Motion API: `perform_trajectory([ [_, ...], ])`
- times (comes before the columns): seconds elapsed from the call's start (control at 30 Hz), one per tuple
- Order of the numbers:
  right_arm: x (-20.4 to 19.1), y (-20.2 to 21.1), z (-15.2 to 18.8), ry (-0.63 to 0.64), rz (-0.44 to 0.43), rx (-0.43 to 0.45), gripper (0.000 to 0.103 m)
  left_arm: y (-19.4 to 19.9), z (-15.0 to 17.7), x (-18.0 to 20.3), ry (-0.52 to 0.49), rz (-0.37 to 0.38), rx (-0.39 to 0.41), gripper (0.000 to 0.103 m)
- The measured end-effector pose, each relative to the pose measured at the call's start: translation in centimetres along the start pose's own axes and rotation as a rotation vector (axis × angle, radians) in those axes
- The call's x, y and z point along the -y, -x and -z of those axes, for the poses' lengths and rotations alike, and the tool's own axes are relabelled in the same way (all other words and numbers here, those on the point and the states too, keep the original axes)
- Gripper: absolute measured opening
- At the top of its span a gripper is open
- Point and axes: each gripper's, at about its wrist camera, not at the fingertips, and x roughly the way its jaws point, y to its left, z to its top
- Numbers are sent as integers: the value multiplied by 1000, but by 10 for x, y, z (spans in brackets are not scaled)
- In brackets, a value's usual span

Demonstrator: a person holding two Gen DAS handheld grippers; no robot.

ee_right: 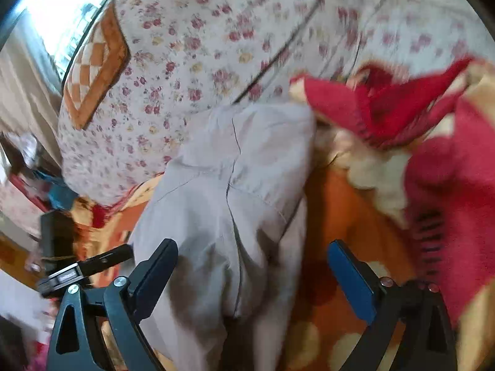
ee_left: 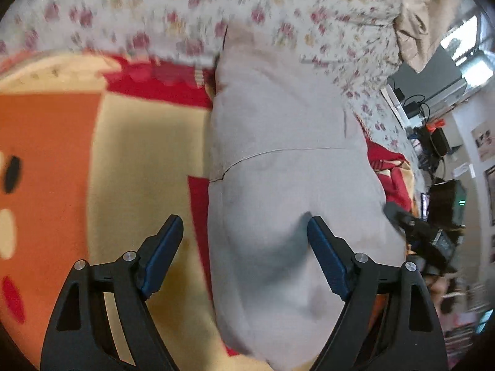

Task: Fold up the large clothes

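Garment: pale grey-beige trousers (ee_left: 287, 167) lie in a long folded strip on the blanket (ee_left: 139, 142), running away from both cameras toward the floral bedding (ee_left: 191, 9); seams show across the cloth.
Garment, right wrist view: the trousers (ee_right: 229, 191) reach from the near edge of the blanket (ee_right: 346, 216) up to the floral bedding (ee_right: 216, 46).
Left gripper (ee_left: 244, 232): jaws wide, holding nothing; its right finger sits over the grey cloth, its left finger over the yellow of the blanket.
Right gripper (ee_right: 253, 258): jaws wide, empty; the near end of the trousers lies between its fingers, and contact cannot be told.
Blanket: orange, yellow and red; a red corner is turned up at the far right.
Beyond the bed: a cluttered desk (ee_left: 433, 123) with cables.
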Motion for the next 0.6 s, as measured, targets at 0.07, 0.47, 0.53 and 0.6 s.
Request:
perform_trajectory([
  [0.07, 6, -18, -1, -28, -10, -34, 97, -12, -7, -8, 32, 72, -47, 83],
  [0.47, -2, -58, -20, -31, -148, -67, 71, -50, -45, 6, -41, 109, -98, 92],
  [0.53, -7, -57, -20, -9, -140, -55, 57, -50, -43, 13, -63, 98, -85, 75],
  [0.6, -17, -50, -19, 28, -124, -45, 49, -43, -40, 20, -87, 101, -58, 56],
])
